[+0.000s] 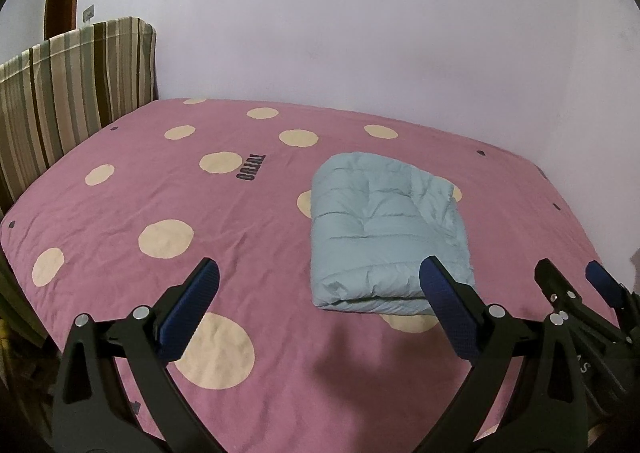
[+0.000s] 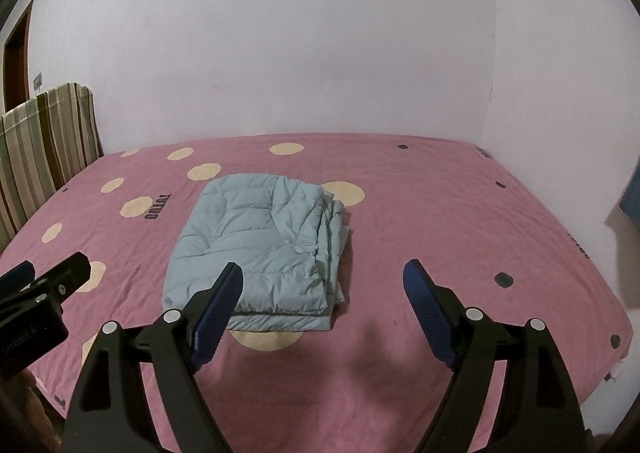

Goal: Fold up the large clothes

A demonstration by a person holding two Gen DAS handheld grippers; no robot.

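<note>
Jacket (image 2: 260, 253) folded, lying mid-bed toward the near edge of the bed (image 2: 460, 213).
Left gripper (image 1: 320, 293) and right gripper (image 2: 324, 289) both spread wide, grasping nothing, hovering above that edge.

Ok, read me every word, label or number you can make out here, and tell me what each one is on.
"TUTUO", dark letters on the pink dotted bedsheet, printed left of the folded light blue down jacket; reading uncertain.
More dark print at the sheet's right edge: unreadable.
White lettering on the left gripper body, seen from the right wrist: too blurred.
Letter "S" on the right gripper body.
</note>
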